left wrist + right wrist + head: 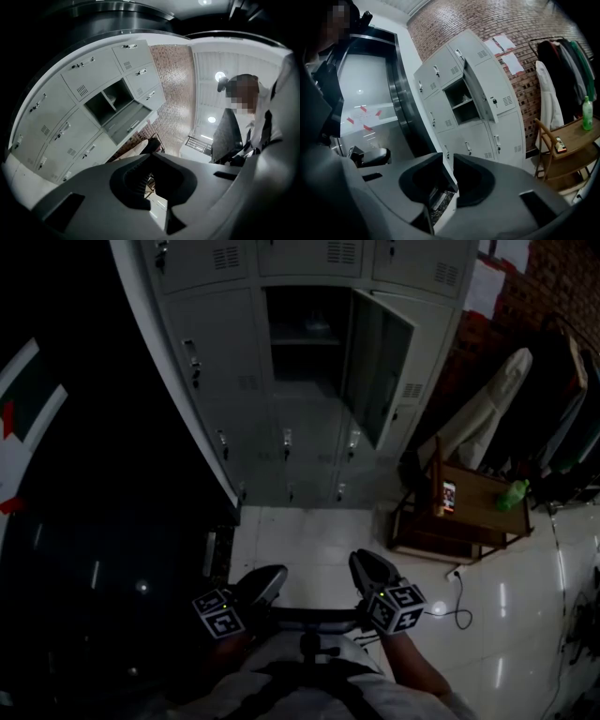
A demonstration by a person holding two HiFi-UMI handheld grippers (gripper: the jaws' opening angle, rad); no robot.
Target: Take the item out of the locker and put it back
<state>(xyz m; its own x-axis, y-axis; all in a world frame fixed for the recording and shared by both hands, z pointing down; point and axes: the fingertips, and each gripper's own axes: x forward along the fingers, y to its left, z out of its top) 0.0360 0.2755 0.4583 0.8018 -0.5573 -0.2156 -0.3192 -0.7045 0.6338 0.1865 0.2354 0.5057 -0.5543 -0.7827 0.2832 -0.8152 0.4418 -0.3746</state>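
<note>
The grey locker bank stands ahead, and one middle compartment has its door swung out to the right. A pale item lies on the shelf inside, dim and small. Both grippers are held low near the person's body, far from the lockers. The left gripper has its tips touching and holds nothing; the left gripper view shows the left gripper angled up toward the lockers and ceiling. The right gripper is empty, and in its own view the right gripper has its jaws a narrow slit apart.
A wooden chair at the right carries a phone and a green bottle. Behind it hang a white coat and dark clothes. A cable trails on the glossy tile floor. A dark curved wall fills the left.
</note>
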